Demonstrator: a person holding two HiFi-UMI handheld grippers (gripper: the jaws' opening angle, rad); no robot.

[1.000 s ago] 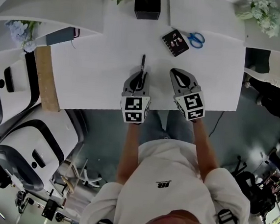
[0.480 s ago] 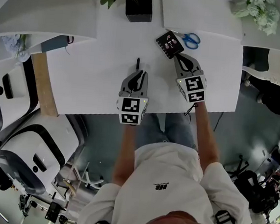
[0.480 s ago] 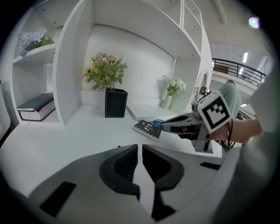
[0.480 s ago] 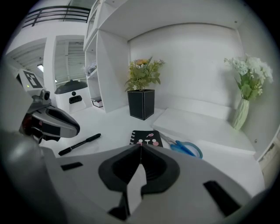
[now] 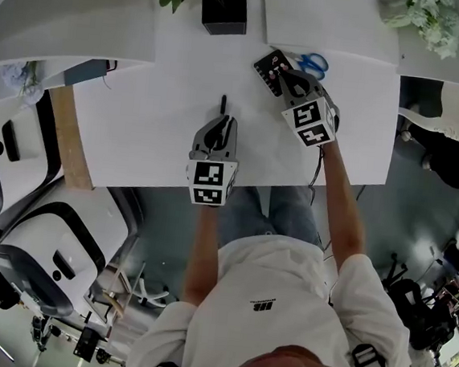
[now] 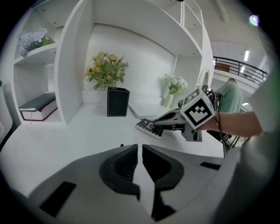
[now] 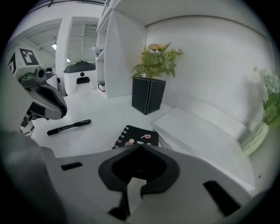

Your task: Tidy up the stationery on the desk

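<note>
Your black pen (image 5: 223, 104) lies flat and alone on the white counter (image 5: 138, 121). To its right, the black spiral notebook (image 7: 136, 136) lies closed. The blue-handled scissors (image 5: 314, 63) lie just beside it.

Smooth matt white desk (image 5: 171, 117) — black card notebook (image 7: 133, 136) (wire spiral).

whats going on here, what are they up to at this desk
A person at a white desk holds a tool in each hand. The right tool reaches to a small black spiral notebook, jaws together and holding nothing. The left tool points at a black pen lying just ahead of it, jaws close together and empty. Blue-handled scissors lie beside the notebook. Nothing is picked up yet.
</note>
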